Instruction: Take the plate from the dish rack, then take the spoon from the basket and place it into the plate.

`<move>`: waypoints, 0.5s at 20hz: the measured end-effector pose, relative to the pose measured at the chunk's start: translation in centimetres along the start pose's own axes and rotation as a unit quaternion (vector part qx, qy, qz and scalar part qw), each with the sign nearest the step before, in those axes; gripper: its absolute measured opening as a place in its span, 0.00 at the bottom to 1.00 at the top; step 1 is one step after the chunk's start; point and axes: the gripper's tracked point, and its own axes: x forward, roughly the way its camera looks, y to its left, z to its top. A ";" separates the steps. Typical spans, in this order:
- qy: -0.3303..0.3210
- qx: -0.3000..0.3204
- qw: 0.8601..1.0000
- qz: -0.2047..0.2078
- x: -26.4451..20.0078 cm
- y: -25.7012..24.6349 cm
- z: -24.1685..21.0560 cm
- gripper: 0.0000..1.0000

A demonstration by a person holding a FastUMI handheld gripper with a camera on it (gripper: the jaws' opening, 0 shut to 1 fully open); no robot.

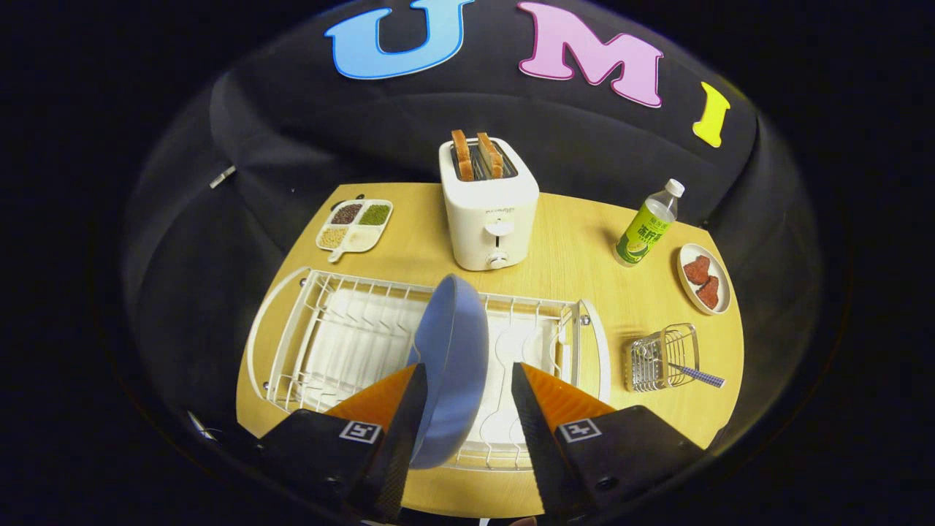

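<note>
Blue plate [454, 351] between parted fingers [409, 416], seemingly untouched

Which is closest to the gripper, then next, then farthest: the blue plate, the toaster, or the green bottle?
1. Blue plate: standing in the dish rack, between the open fingers of the gripper.
2. Toaster: straight ahead, beyond the rack.
3. Green bottle: farthest, ahead and off to the right.
</note>
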 end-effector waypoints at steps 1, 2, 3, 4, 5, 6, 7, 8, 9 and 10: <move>0.007 0.001 1.000 -0.009 0.4 -0.1 -0.3 0.68; 0.017 0.003 1.000 -0.017 1.0 0.2 -0.6 0.58; 0.028 0.004 0.999 -0.030 1.3 0.1 -1.0 0.53; 0.033 0.001 0.998 -0.047 1.2 -0.4 -0.8 0.40; 0.032 -0.001 0.998 -0.057 1.1 -0.7 -0.5 0.38; 0.030 -0.003 0.998 -0.063 1.2 -0.6 -0.4 0.34; 0.030 -0.004 0.997 -0.069 1.2 -0.5 -0.2 0.33; 0.030 -0.005 0.997 -0.074 1.1 -0.5 0.1 0.31; 0.026 -0.007 0.997 -0.079 0.9 -0.5 0.7 0.31; 0.019 -0.009 0.996 -0.084 0.8 -0.7 1.2 0.30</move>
